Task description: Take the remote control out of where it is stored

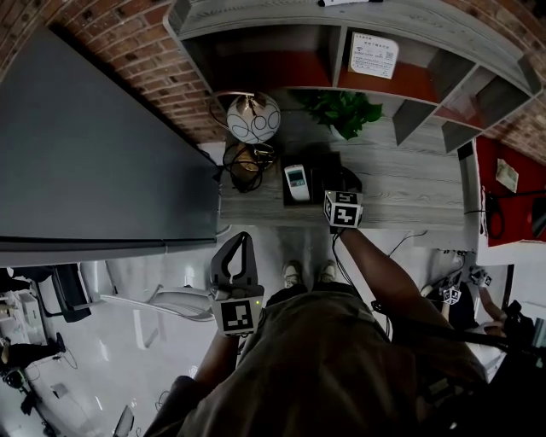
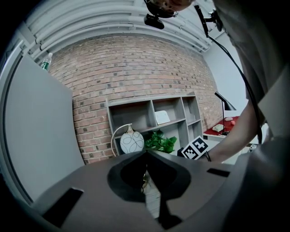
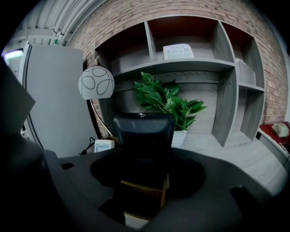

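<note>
Left claw (image 1: 243, 247) shut, empty, parked low as spare. Right claw (image 3: 144, 156) apart around tall dark thing (image 3: 144, 129), maybe remote, ready to squeeze

A: Background inventory?
B: Grey shelf unit (image 1: 426, 26) against brick wall (image 1: 145, 60). Globe lamp (image 1: 253, 117) beside potted plant (image 1: 344, 111). Printed card (image 1: 374, 54) leaning in an upper compartment.
A: Left side?
B: Tall grey cabinet (image 1: 94, 145); dark cables (image 1: 245, 162) under lamp.
</note>
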